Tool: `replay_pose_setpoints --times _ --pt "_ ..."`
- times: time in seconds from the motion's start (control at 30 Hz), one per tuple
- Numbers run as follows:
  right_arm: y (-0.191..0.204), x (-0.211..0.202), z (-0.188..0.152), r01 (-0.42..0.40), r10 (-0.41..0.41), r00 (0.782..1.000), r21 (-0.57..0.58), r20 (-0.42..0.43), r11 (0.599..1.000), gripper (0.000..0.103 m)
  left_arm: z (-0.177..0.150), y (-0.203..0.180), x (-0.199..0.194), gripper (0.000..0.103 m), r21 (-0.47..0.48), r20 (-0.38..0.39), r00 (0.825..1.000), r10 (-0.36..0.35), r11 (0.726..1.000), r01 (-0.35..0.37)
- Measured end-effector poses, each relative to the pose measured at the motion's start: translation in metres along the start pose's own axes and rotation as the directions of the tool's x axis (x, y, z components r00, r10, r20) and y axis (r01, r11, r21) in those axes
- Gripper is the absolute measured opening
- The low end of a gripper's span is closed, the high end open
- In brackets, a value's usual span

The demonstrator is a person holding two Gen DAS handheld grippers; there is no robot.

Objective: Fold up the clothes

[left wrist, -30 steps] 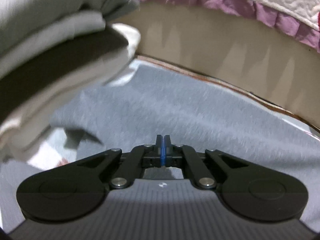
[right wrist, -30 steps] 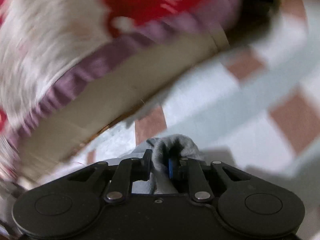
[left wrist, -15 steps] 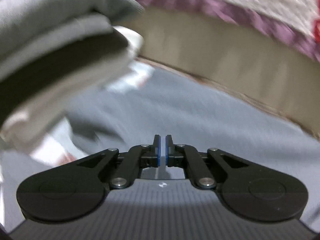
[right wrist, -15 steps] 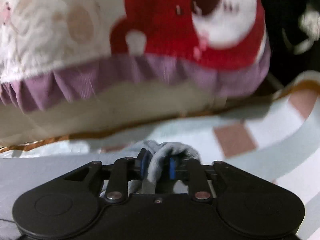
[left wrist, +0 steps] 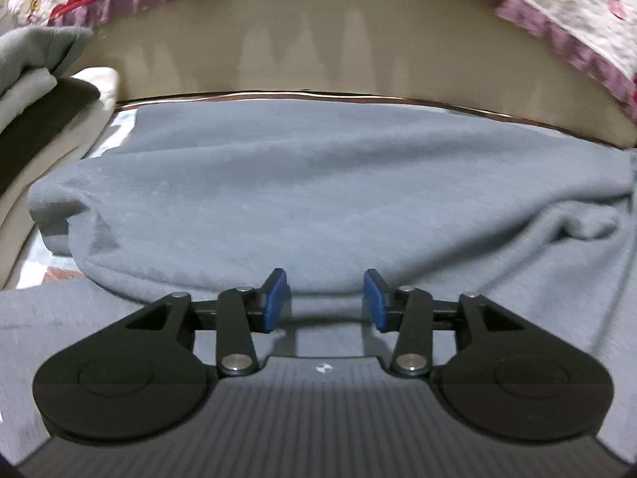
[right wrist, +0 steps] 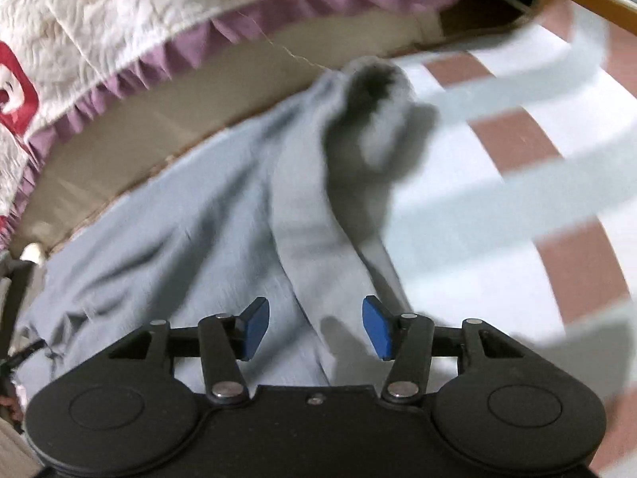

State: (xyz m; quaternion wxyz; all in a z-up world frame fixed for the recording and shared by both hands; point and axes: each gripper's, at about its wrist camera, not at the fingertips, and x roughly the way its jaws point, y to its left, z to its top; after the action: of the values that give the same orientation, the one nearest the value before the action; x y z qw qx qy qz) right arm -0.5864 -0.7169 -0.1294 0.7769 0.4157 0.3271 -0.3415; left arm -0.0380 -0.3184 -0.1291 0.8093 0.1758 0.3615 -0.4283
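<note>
Checked bedsheet (right wrist: 517,183) under your grippers carries the grey sweatshirt (left wrist: 318,183), sleeve (right wrist: 338,207) trailing toward one o'clock; left gripper (left wrist: 324,302) and right gripper (right wrist: 314,328) gape empty, so judge mid-fold and re-grip an edge.

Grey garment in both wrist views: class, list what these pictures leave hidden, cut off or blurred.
- Grey garment: near part hidden by the left gripper body, left wrist view.
- Sleeve cuff: motion-blurred, right wrist view; opening unclear.
- Folded stack: cut off by the left edge.
- Quilt: pattern cropped at the top.
</note>
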Motion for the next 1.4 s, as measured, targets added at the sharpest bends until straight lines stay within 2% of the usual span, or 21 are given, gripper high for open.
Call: replay_pose_setpoints --times 0.2,0.23,0.27,0.33,0.37,0.4,0.43,0.5,0.57,0.6,0.67,0.73,0.83,0.9,0.97,1.03,1.13,1.2,1.23,1.33,1.4 --pt "-0.020 -0.013 -0.050 0.088 -0.104 0.991 0.185 0.079 0.979 0.058 -0.026 -0.031 -0.028 0.043 0.054 -0.003 1.000 -0.030 0.998 0.030" --pt "-0.022 -0.011 -0.055 0.100 -0.120 0.989 0.211 0.085 0.972 0.059 -0.030 -0.032 -0.031 0.043 0.071 0.006 1.000 -0.013 0.997 0.013" --pt "-0.020 -0.003 -0.055 0.089 -0.108 0.991 0.210 0.079 0.974 0.060 -0.033 -0.032 -0.034 0.043 0.087 0.016 1.000 0.003 0.996 -0.005" --pt "-0.016 0.014 -0.053 0.065 -0.082 0.993 0.192 0.083 0.979 0.065 -0.034 -0.024 -0.038 0.043 0.049 0.040 0.999 0.019 0.999 -0.021" --pt "-0.011 0.019 -0.052 0.059 -0.082 0.987 0.158 0.141 0.986 0.061 -0.034 -0.020 -0.040 0.043 0.030 0.051 0.998 0.027 0.999 -0.029" --pt "-0.005 0.022 -0.049 0.062 -0.083 0.983 0.127 0.162 0.990 0.049 -0.034 -0.016 -0.042 0.043 0.011 0.062 0.997 0.035 0.999 -0.036" --pt "0.001 0.025 -0.047 0.067 -0.084 0.979 0.093 0.186 0.993 0.014 -0.034 -0.012 -0.044 0.043 -0.009 0.074 0.996 0.044 0.999 -0.044" --pt "0.035 -0.003 -0.043 0.136 -0.106 0.945 -0.076 0.310 0.988 0.013 -0.031 -0.002 -0.052 0.043 -0.074 0.086 0.996 0.033 0.997 -0.027" --pt "0.077 -0.050 -0.042 0.228 -0.126 0.905 -0.215 0.406 0.950 0.012 -0.031 0.006 -0.057 0.043 -0.111 0.082 0.997 0.006 0.994 0.004" --pt "0.085 -0.072 -0.041 0.233 -0.122 0.895 -0.215 0.429 0.949 0.012 -0.032 0.008 -0.059 0.043 -0.116 0.071 0.997 -0.017 0.993 0.025" --pt "0.092 -0.115 -0.042 0.307 -0.181 0.868 -0.212 0.463 0.928 0.011 -0.040 0.005 -0.055 0.043 -0.081 -0.011 1.000 -0.021 0.996 0.020" --pt "0.081 -0.124 -0.051 0.410 -0.277 0.853 -0.238 0.442 0.881 0.011 -0.053 -0.001 -0.049 0.043 -0.030 -0.115 0.993 -0.010 1.000 0.006" --pt "0.041 -0.101 -0.077 0.451 -0.397 0.876 -0.172 0.276 0.876 0.010 -0.081 -0.005 -0.047 0.043 0.014 -0.232 0.972 0.029 1.000 -0.027" --pt "0.022 -0.078 -0.095 0.502 -0.472 0.862 -0.173 0.187 0.847 0.011 -0.096 0.001 -0.050 0.044 -0.015 -0.280 0.959 0.040 0.999 -0.046" --pt "0.010 -0.060 -0.106 0.519 -0.511 0.855 -0.198 0.094 0.832 0.012 -0.106 0.013 -0.057 0.046 -0.072 -0.301 0.952 0.051 0.995 -0.076" --pt "0.008 -0.055 -0.101 0.506 -0.509 0.860 -0.191 0.035 0.841 0.014 -0.110 0.027 -0.066 0.047 -0.121 -0.296 0.953 0.067 0.987 -0.107" --pt "0.023 -0.063 -0.085 0.542 -0.547 0.836 -0.224 0.044 0.810 0.034 -0.112 0.052 -0.080 0.048 -0.190 -0.289 0.948 0.131 0.963 -0.191" --pt "0.038 -0.079 -0.077 0.539 -0.529 0.842 -0.231 0.107 0.810 0.037 -0.114 0.071 -0.090 0.049 -0.248 -0.275 0.943 0.189 0.933 -0.260" --pt "0.047 -0.087 -0.071 0.513 -0.492 0.858 -0.235 0.147 0.825 0.045 -0.114 0.080 -0.096 0.051 -0.279 -0.266 0.940 0.215 0.916 -0.289" --pt "0.074 -0.097 -0.057 0.329 -0.280 0.935 -0.237 0.218 0.914 0.048 -0.115 0.107 -0.109 0.054 -0.360 -0.259 0.924 0.281 0.860 -0.362" --pt "0.088 -0.086 -0.049 0.155 -0.108 0.974 -0.241 0.197 0.958 0.049 -0.117 0.120 -0.116 0.054 -0.393 -0.264 0.910 0.319 0.826 -0.403"
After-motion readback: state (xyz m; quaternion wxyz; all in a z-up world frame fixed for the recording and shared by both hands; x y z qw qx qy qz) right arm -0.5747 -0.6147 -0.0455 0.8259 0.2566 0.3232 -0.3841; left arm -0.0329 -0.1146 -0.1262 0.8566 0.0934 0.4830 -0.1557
